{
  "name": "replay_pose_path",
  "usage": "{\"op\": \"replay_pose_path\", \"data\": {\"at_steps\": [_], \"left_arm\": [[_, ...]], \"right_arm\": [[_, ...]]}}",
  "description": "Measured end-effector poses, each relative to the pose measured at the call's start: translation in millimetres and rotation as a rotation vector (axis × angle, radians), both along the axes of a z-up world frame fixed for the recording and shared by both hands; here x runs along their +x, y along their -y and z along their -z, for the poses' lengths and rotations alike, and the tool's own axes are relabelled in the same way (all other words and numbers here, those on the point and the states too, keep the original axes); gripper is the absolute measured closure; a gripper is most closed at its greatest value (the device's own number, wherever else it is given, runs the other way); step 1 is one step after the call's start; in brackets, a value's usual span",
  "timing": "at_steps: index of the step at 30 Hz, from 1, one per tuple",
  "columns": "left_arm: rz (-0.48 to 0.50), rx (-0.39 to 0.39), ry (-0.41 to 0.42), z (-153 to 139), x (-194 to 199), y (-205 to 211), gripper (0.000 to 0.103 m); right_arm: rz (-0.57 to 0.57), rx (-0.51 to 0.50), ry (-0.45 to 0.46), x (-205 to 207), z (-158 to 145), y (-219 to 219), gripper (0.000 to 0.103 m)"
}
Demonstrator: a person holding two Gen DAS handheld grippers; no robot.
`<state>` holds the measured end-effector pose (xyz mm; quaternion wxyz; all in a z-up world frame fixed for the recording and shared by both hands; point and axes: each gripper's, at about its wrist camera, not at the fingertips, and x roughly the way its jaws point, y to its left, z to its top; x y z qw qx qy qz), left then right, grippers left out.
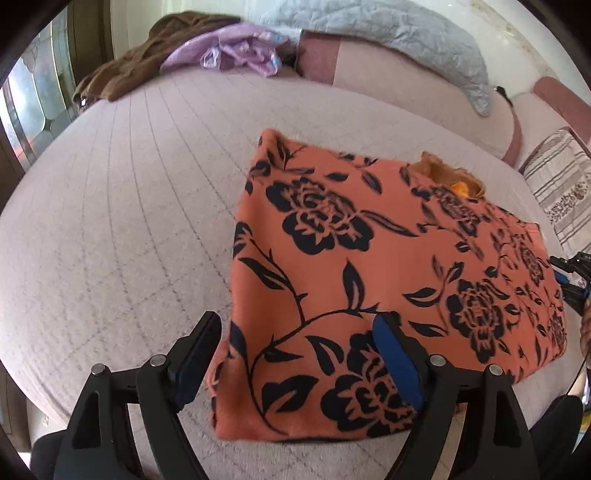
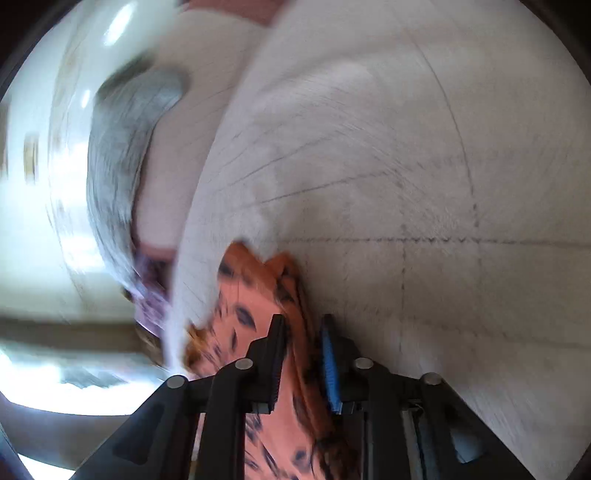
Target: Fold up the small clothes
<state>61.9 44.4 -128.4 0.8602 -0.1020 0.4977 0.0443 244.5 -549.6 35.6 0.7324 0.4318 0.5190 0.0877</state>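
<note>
Under my left gripper (image 1: 297,332) lies the orange garment (image 1: 369,266), a soft, slightly fuzzy knit printed with black roses and leaves, folded into a rough rectangle on the pale quilted bed cover (image 1: 122,221), whose stitched lines form a grid. My left jaws are spread wide: the left finger hangs over bare cover just beside the garment's near left edge, while the blue-padded right finger sits over the printed cloth, so that near corner lies between them, and I see no pinch on it. At the garment's far right corner, away from those jaws, a tan inner layer (image 1: 447,173) peeks out. Well beyond the left jaws, at the far edge of the bed, sit a crumpled brown cloth (image 1: 125,70), a lilac garment (image 1: 236,51) and a grey quilted blanket (image 1: 406,33) draped over the pink headboard (image 1: 399,85); a striped pillow (image 1: 557,188) lies to the right. My right gripper (image 2: 303,354) is narrowed down, a bunched, ridged fold of the same orange cloth running up between its black finger and its ribbed blue pad; the picture is smeared, but the pads seem to be pinching that fold. Beyond those jaws is only quilted cover.
</note>
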Motion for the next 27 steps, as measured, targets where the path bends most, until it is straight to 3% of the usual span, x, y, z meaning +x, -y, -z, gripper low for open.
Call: {"op": "replay_pose_path", "data": {"at_steps": [3,4,5,6,7,9,10,11,12,13,14,15,17,20,24,25,26,27], "left_arm": [[0.004,-0.011,0.036,-12.9,-12.4,-1.9,0.018],[0.005,-0.015,0.039,-15.7,-15.8,-3.1,0.018],[0.005,-0.018,0.042,-17.2,-18.5,-3.6,0.018],[0.006,-0.022,0.044,-17.9,-20.3,-4.0,0.018],[0.005,-0.023,0.046,-18.9,-24.3,-5.1,0.018],[0.000,-0.030,0.044,-17.4,-28.1,-6.6,0.018],[0.000,-0.036,0.041,-16.0,-29.0,-7.7,0.018],[0.002,-0.040,0.036,-14.3,-29.8,-8.6,0.018],[0.003,-0.040,0.028,-10.7,-30.9,-10.3,0.018],[-0.005,-0.033,0.018,-5.7,-28.6,-11.3,0.018],[-0.019,-0.027,0.007,-0.1,-26.8,-12.8,0.018],[-0.036,-0.023,-0.010,5.9,-26.1,-16.2,0.018],[-0.057,-0.045,-0.017,12.8,-29.1,-23.1,0.018],[-0.055,-0.049,-0.008,0.4,-37.2,-22.7,0.018],[-0.036,-0.071,0.076,-27.9,-48.3,-20.2,0.018],[-0.031,-0.073,0.086,-29.2,-47.2,-20.0,0.018],[-0.028,-0.071,0.087,-28.1,-46.5,-19.8,0.018],[-0.028,-0.067,0.074,-24.0,-45.4,-18.9,0.018]], "right_arm": [[-0.058,-0.078,0.063,-25.1,-36.4,-10.1,0.078],[-0.081,-0.106,0.078,-36.6,-47.4,-14.3,0.063],[-0.114,-0.130,0.081,-48.1,-55.7,-18.7,0.028],[-0.126,-0.146,0.085,-61.3,-59.0,-23.0,0.015],[-0.125,-0.167,0.097,-72.6,-63.2,-22.2,0.012],[-0.169,-0.251,0.090,-90.6,-57.2,-26.0,0.013],[-0.194,-0.273,0.054,-95.7,-46.2,-25.1,0.019],[-0.200,-0.264,-0.001,-101.5,-31.6,-17.7,0.039],[-0.194,-0.289,-0.006,-105.3,-29.2,-13.0,0.050],[-0.194,-0.285,-0.007,-108.1,-32.6,-7.5,0.072],[-0.197,-0.252,-0.011,-109.9,-35.2,-3.5,0.086],[-0.190,-0.262,-0.018,-112.4,-38.3,-1.7,0.085],[-0.176,-0.382,-0.030,-119.6,-41.7,-0.7,0.082],[-0.097,-0.290,-0.069,-130.6,-37.5,11.2,0.075],[-0.083,-0.358,0.059,-146.7,-79.2,5.0,0.071],[-0.102,-0.342,0.108,-150.3,-92.8,-2.2,0.060],[-0.119,-0.318,0.144,-151.6,-101.7,-6.9,0.033],[-0.131,-0.297,0.182,-154.4,-109.8,-12.7,0.023]]}}
